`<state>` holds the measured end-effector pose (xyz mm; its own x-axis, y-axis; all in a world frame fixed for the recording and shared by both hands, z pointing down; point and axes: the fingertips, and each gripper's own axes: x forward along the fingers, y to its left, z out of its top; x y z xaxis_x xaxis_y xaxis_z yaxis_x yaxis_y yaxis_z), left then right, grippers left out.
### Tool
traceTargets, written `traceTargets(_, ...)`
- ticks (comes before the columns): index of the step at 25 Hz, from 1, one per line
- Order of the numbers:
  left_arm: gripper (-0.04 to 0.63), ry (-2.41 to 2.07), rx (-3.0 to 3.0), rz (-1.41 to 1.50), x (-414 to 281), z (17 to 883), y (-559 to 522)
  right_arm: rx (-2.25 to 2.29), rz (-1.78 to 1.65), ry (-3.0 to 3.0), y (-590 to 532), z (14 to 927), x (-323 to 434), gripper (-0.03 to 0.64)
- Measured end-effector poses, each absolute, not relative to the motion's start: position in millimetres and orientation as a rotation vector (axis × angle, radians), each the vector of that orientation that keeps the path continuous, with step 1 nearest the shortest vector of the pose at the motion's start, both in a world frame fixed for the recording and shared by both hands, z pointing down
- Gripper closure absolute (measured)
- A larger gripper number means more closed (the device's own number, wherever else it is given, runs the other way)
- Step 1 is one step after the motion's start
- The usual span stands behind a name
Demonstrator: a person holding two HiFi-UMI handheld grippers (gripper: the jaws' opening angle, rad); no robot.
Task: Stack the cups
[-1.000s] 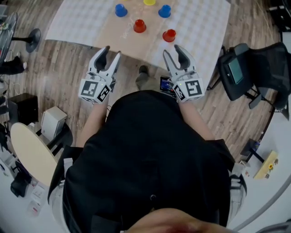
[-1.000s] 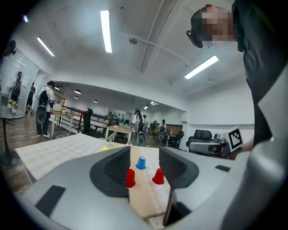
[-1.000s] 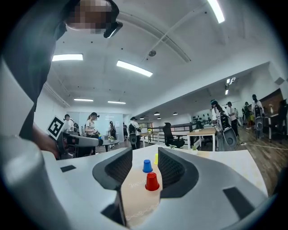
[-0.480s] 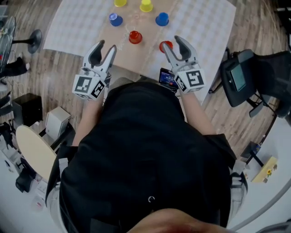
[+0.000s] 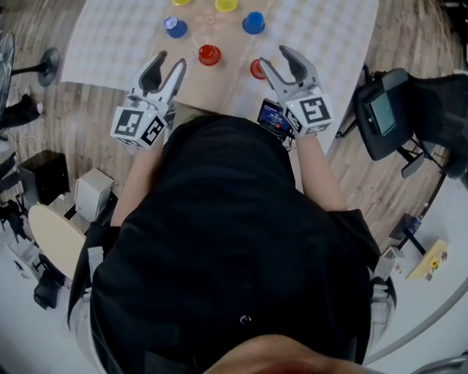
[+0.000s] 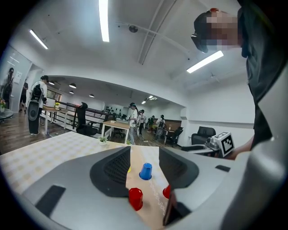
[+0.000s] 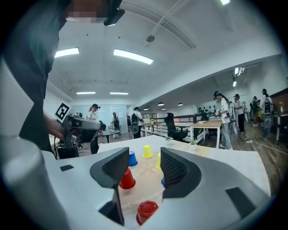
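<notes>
Several cups stand upside down on the table [image 5: 110, 44]: two red [image 5: 209, 54] [image 5: 257, 69], two blue [image 5: 175, 27] [image 5: 253, 23] and two yellow at the far edge [image 5: 225, 4]. My left gripper [image 5: 167, 69] hovers open at the table's near edge, with nothing between its jaws; the left red cup [image 6: 135, 198] and a blue cup [image 6: 145, 171] show ahead of it. My right gripper [image 5: 276, 60] is just right of the near red cup [image 7: 146, 211]. Its jaws are opening with nothing between them. The other red cup [image 7: 126, 179] and a yellow cup [image 7: 146, 151] stand beyond.
A black office chair [image 5: 409, 109] stands right of the table. On the floor at the left are a round stand base [image 5: 51, 62], a grey box [image 5: 91, 193] and a small round tabletop [image 5: 55, 241]. Desks and people fill the room behind.
The person has stepped toward the table, bringing both grippers over its near edge. The right gripper now sits beside the near red cup and its jaws have spread wider.
</notes>
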<state>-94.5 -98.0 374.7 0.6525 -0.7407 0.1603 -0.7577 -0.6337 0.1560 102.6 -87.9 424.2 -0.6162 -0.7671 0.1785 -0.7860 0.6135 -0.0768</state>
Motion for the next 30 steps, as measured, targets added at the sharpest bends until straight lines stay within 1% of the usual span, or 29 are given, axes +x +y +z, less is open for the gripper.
traceTargets(5,0.413,-1.206,2.658,0.078,-94,377,-102,1.132,0.213,-2.629,-86,449,90,0.374)
traceTargets(12,0.413,-1.200,2.672,0.063,-103,387,-100,1.017,0.271,-2.476,-94,501,96,0.365)
traceTargets(22,0.413,-1.236,2.630,0.039,-112,393,-84,0.894,0.364,-2.359,-88,553,99,0.351)
traceTargets(30,0.414,-1.263,2.610,0.033,-119,392,-73,0.794,0.374,-2.265,-82,582,101,0.351)
